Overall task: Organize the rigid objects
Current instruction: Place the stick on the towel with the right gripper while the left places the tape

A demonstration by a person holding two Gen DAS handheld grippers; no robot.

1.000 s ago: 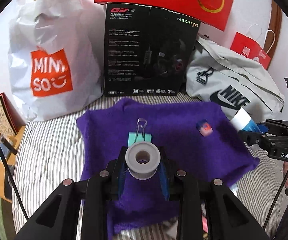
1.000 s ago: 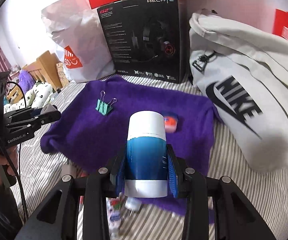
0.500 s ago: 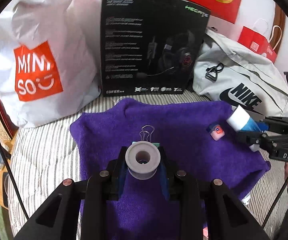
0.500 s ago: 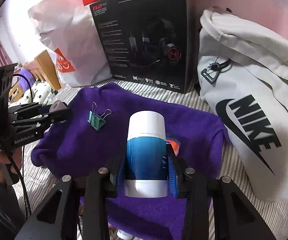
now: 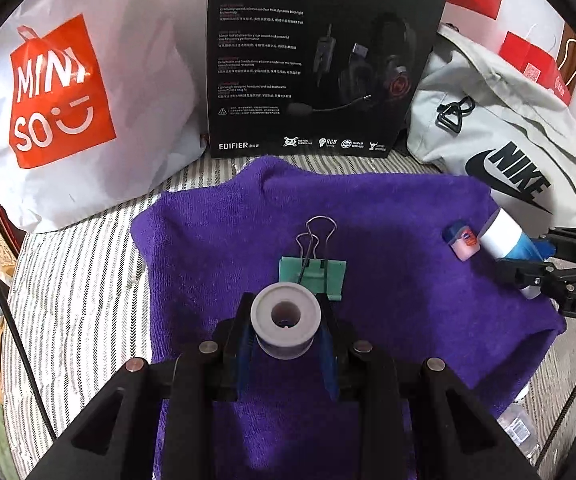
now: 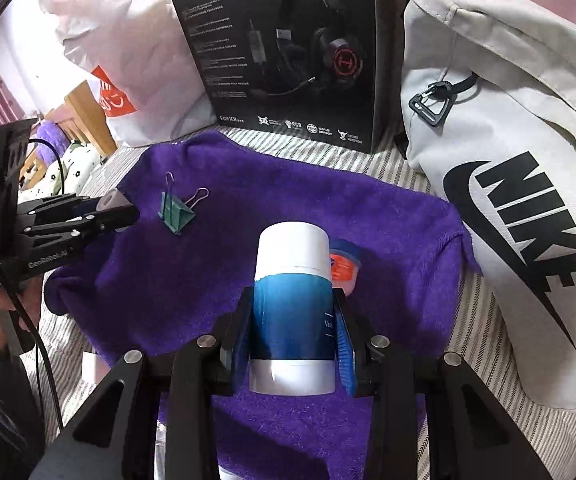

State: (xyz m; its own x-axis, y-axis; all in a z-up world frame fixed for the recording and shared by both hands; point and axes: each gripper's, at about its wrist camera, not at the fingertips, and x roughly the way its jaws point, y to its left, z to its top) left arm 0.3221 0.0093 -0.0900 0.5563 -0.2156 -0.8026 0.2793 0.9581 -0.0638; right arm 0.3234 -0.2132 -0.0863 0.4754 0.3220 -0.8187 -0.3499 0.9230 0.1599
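Left gripper (image 5: 285, 330) pinching grey spool (image 5: 285, 326) over purple towel (image 5: 388, 216); right gripper (image 6: 292, 328) clamping blue-white bottle (image 6: 292, 300), label mostly hidden. Small jar (image 6: 344, 268) half hidden behind bottle. Green binder clip (image 5: 314, 276) on towel.

Purple towel (image 5: 388, 216): cloth, looped terry pile, matt. Bed cover (image 5: 79, 280): woven cloth, fine grey-and-white stripes, matt. Binder clip (image 5: 314, 276): green body with dull painted finish, bare wire handles, shiny metal. Grey spool (image 5: 285, 320): looked like plastic, smooth, matt. Blue-and-white bottle (image 6: 294, 300): smooth plastic, faint sheen. Small jar (image 6: 344, 268): plastic, printed label. Left tool (image 5: 285, 344): black matt plastic frame, blue ribbed pads, bright metal screw heads. Headset box (image 5: 320, 60): black printed card, slight gloss. White shopping bag (image 5: 71, 92): crinkled, glossy. Grey drawstring bag (image 6: 508, 160): matt cloth.
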